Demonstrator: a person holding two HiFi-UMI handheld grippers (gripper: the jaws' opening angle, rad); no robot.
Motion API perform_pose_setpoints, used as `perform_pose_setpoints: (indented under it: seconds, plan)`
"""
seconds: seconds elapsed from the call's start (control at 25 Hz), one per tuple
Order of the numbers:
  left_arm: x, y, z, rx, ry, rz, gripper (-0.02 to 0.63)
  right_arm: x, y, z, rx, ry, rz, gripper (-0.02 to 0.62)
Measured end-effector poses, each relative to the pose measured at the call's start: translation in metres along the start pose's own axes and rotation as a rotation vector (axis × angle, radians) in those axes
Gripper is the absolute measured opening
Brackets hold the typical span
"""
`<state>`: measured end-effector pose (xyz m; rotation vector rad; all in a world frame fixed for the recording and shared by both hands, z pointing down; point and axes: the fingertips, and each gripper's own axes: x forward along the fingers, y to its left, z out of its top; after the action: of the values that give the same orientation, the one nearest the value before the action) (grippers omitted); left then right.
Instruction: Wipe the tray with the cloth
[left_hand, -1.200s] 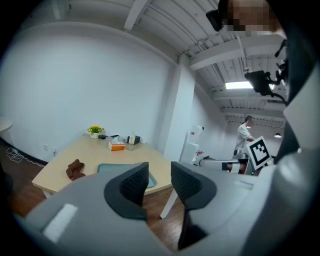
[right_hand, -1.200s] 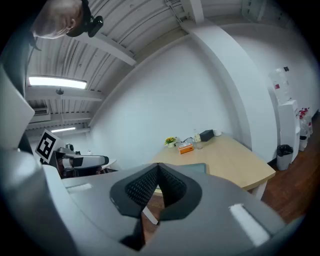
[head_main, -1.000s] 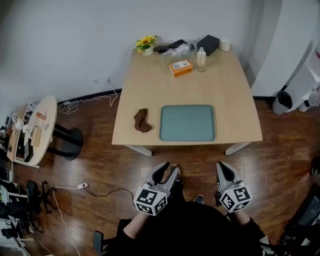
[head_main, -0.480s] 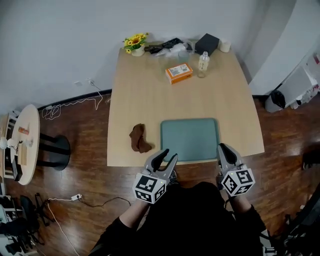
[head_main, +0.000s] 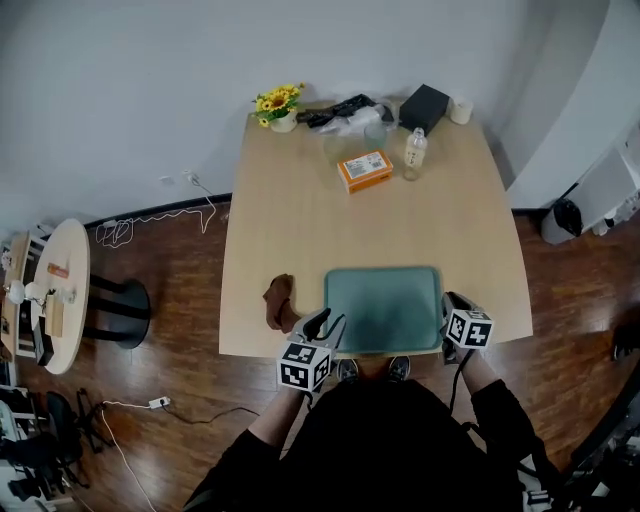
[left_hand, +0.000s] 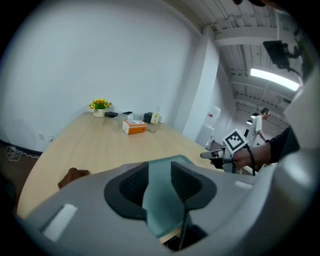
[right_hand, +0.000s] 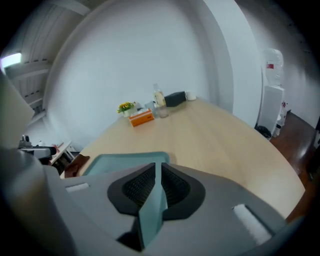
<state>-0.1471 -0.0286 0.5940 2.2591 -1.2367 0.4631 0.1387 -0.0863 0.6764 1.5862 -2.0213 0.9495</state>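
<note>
A teal tray (head_main: 384, 308) lies at the wooden table's (head_main: 300, 230) near edge, with a crumpled brown cloth (head_main: 279, 302) just left of it. My left gripper (head_main: 326, 322) hovers at the tray's near left corner, between cloth and tray, open with nothing between its jaws. In the left gripper view the tray (left_hand: 181, 160) shows through the left gripper's (left_hand: 160, 172) gap and the cloth (left_hand: 72, 176) lies off to the left. My right gripper (head_main: 449, 303) sits at the tray's near right corner. In its own view the right gripper (right_hand: 158, 172) has only a thin slit between its jaws and holds nothing.
At the table's far end stand an orange box (head_main: 364, 170), a clear bottle (head_main: 414, 153), a flower pot (head_main: 280, 105), a black box (head_main: 424, 104) and a white cup (head_main: 461, 110). A round side table (head_main: 55, 290) stands on the floor to the left.
Both grippers have come forward from over the floor to the table's near edge, beside the tray's two near corners. Cloth and tray have not moved on the table.
</note>
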Motion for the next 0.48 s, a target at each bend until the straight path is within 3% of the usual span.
perform_pose_setpoints:
  seconds: [0.08,0.24,0.32,0.48]
  plan:
    - [0.012,0.01,-0.014,-0.005,0.052,0.02,0.123,0.018,-0.017,-0.022,0.017,0.076,-0.028,0.046]
    - [0.02,0.041,-0.026,-0.036,0.086,0.09,0.124,0.041,-0.018,-0.051,0.005,0.185,0.006,0.114]
    - [0.011,0.081,-0.028,-0.044,0.087,0.215,0.141,0.043,-0.018,-0.059,-0.036,0.207,0.01,0.092]
    - [-0.017,0.187,-0.039,-0.075,0.137,0.481,0.278,0.043,-0.016,-0.059,-0.065,0.244,0.051,0.032]
